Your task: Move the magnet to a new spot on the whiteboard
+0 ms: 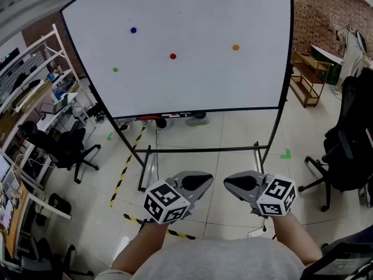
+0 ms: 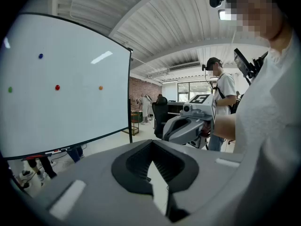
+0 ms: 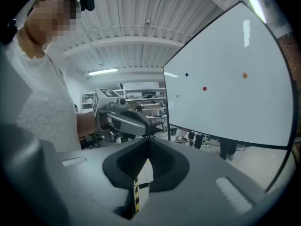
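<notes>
One large whiteboard (image 1: 192, 16) on a black stand (image 1: 201, 150) fills the far side of the scene, its face turned toward the person. A pale tiled floor (image 1: 233, 133) lies between it and them.

Near the bottom of the head view, both bare forearms reach forward from the body, the left forearm (image 1: 140, 247) angled in from the left and the right forearm (image 1: 297, 238) from the right. Both are held low and close together, well short of the board.

The left gripper (image 1: 205, 181) points ahead and a little downward, its tip turned slightly toward the right. Its jaws are clenched tip to tip with nothing between them. The right gripper (image 1: 230, 182) sits just beside it at the same height, tip turned slightly to the left, and is likewise clamped together and empty. The two tips are near each other but apart.

Four small round magnets cling to the board, spread well apart: a blue magnet (image 1: 133, 30) at upper left, an orange magnet (image 1: 235, 47) to the right, a red magnet (image 1: 172, 56) near the middle and a green magnet (image 1: 115, 69) lowest, at the left. All are far from both grippers.
</notes>
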`<state>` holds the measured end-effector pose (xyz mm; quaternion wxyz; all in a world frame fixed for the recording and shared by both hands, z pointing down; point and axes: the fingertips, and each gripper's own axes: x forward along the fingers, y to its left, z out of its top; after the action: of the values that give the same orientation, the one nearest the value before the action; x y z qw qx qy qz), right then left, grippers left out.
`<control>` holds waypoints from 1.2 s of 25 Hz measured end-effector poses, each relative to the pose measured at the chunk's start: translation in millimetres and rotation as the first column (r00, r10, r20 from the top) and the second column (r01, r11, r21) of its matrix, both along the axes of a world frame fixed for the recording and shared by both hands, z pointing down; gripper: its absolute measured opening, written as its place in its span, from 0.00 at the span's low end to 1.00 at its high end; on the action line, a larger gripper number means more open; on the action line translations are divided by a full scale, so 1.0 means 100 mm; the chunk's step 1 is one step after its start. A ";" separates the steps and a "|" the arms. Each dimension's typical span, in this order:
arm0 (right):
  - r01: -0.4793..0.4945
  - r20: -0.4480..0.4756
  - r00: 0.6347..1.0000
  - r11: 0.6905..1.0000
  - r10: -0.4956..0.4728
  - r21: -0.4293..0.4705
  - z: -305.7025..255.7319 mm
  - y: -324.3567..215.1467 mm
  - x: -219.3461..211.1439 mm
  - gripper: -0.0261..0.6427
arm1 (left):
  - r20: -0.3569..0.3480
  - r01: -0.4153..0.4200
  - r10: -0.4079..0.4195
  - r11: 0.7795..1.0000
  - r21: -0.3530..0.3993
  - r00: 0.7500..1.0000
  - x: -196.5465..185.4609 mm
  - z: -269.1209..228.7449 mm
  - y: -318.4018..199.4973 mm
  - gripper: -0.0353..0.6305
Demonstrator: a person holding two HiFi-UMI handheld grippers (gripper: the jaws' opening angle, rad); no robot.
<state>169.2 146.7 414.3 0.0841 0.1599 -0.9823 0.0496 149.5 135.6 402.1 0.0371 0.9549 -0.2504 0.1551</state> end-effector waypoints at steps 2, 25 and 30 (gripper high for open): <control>0.005 -0.011 1.000 1.000 -0.005 -0.028 0.12 -0.05 0.05 0.05 | -0.007 0.007 -0.007 1.000 -0.003 1.000 0.04 0.04 -0.07 0.02; -0.010 -0.056 0.998 0.999 0.008 -0.033 0.29 -2.87 -1.54 0.05 | -0.052 -0.026 0.027 1.000 0.015 0.998 -1.58 0.10 -2.98 0.02; -0.068 -0.033 0.997 0.997 0.067 -0.047 0.22 -3.71 -1.99 0.05 | -0.070 -0.062 0.059 0.998 -0.035 0.996 -2.01 0.18 -3.79 0.02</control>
<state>-29.6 -224.8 435.9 0.1016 0.1918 -0.9734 0.0736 -51.0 -242.9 419.7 0.0586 0.9660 -0.2172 0.1275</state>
